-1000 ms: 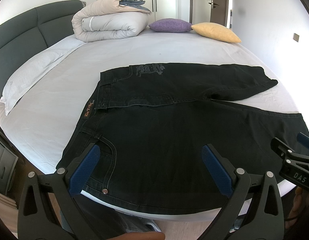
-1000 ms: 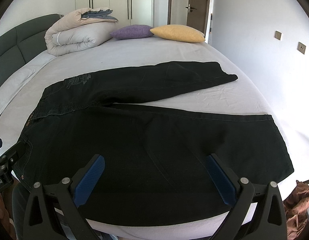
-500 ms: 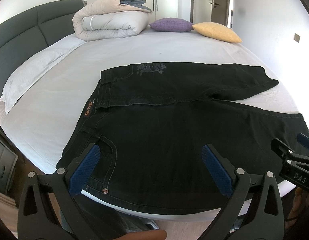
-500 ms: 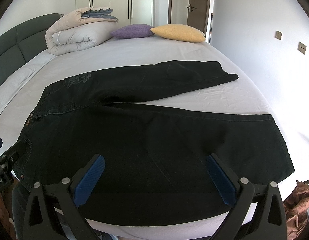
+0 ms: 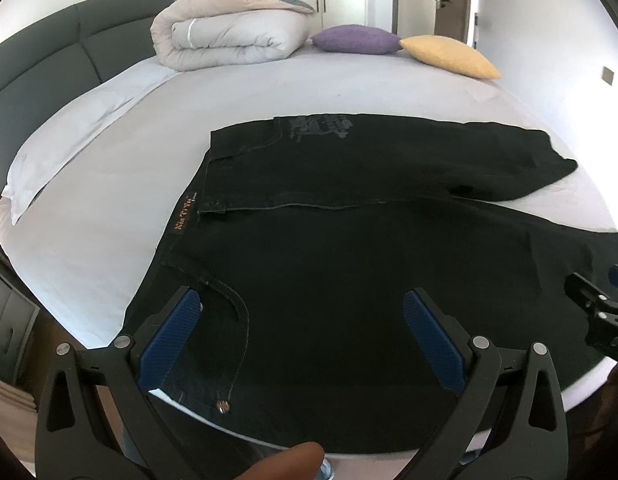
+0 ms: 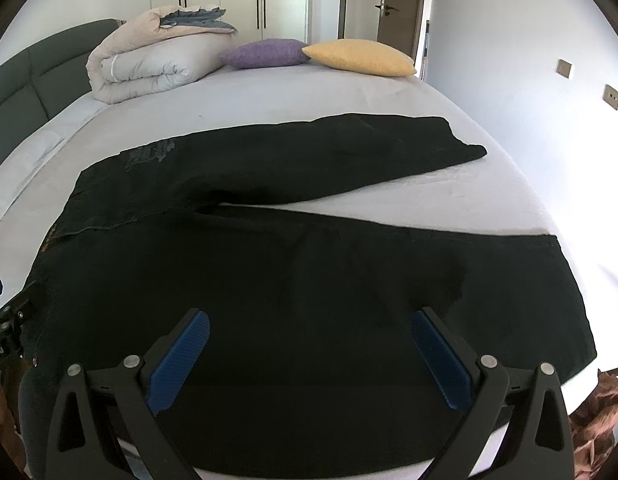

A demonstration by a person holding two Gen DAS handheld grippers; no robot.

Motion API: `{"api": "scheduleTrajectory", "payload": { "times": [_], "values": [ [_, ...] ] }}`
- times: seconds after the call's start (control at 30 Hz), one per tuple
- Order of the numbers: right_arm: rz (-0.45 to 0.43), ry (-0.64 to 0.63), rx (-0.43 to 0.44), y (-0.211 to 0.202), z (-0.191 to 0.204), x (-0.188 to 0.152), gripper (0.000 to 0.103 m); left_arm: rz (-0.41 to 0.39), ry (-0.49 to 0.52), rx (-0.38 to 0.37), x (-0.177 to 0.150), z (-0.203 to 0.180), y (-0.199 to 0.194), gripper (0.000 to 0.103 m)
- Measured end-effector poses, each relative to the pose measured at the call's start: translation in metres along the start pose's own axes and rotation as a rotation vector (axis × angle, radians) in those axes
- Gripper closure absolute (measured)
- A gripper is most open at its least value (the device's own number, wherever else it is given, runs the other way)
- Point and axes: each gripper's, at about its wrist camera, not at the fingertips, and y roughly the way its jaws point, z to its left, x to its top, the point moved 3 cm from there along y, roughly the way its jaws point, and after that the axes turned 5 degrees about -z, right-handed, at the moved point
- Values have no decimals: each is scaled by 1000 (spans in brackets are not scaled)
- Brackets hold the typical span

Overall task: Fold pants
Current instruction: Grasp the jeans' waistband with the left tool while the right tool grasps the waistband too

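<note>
Black jeans (image 5: 349,240) lie flat on the white bed, waistband to the left, both legs running right and splayed apart; the near leg reaches the bed's front edge. They also show in the right wrist view (image 6: 309,264). My left gripper (image 5: 301,328) is open and empty, above the near pocket area by the waist. My right gripper (image 6: 309,344) is open and empty, above the middle of the near leg. The right gripper's body shows at the right edge of the left wrist view (image 5: 601,316).
A rolled duvet (image 5: 229,36), a purple cushion (image 5: 355,39) and a yellow cushion (image 5: 449,58) lie at the bed's far side. A dark headboard (image 5: 41,76) and a white pillow (image 5: 69,140) are on the left. Wall and door stand behind.
Both grippers have edged slightly forward over the jeans. The jeans have not moved, and both grippers stay open.
</note>
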Motion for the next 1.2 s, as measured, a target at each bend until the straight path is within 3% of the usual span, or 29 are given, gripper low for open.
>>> {"api": "scheduleTrajectory", "payload": {
  "times": [0.33,0.53,0.73,0.8,0.9,0.97,1.03,1.2],
  "values": [
    [19,-14,32,44,8,45,0,17,-17,28,54,10,54,0],
    [-36,-103,119,77,16,100,0,-17,86,54,107,8,97,0],
    [-134,-278,243,108,31,159,0,3,53,-183,151,24,150,0],
    [-147,-325,292,119,37,173,0,-5,79,-202,163,23,166,0],
    [-149,-426,408,134,52,182,0,76,201,-211,183,17,202,0],
    [-113,-502,465,149,61,186,2,24,220,-268,202,25,219,0],
    [-76,-552,514,163,66,190,8,16,254,-271,219,32,241,0],
    [-26,-611,585,182,66,197,25,157,398,-356,233,37,309,0]
  ]
}}
